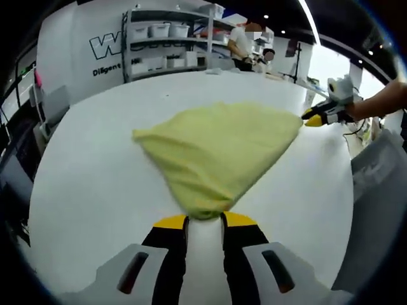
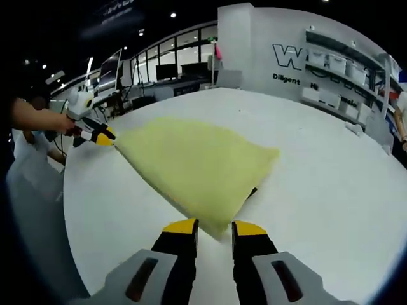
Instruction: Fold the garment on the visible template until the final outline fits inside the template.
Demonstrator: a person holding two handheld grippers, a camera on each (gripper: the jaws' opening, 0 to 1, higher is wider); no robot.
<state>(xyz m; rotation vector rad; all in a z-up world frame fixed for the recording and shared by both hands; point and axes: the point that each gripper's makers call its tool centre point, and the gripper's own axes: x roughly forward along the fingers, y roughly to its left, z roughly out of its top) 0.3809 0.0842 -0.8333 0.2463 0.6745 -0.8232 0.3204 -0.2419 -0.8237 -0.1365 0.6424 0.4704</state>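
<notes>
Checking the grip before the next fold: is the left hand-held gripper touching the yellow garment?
Touching. In the left gripper view, the left hand-held gripper has the yellow garment bunched between its yellow-tipped jaws.

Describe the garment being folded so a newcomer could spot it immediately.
On the large white table, between the two yellow-tipped grippers, lies the pale yellow-green garment. The left gripper and the right gripper each pinch a corner. It is the table's one coloured cloth.
</notes>
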